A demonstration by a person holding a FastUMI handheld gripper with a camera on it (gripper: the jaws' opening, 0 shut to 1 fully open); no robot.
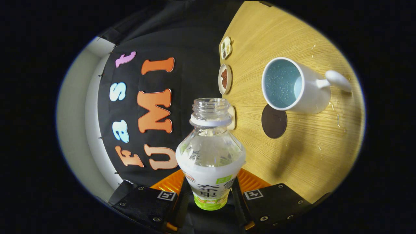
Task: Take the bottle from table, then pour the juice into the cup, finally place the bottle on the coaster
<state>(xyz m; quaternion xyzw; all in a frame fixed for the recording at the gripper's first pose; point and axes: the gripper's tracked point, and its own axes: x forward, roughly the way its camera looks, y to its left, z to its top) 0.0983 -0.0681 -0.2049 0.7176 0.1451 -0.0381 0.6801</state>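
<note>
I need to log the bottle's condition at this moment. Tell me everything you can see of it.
The bottle is clear plastic with its cap off, the threaded neck open above a white collar ring. A white and green printed label wraps its lower body. It looks nearly empty. The tongs grip it at the label, one finger on each side, and hold it off the table, with the view rolled sideways.
</note>
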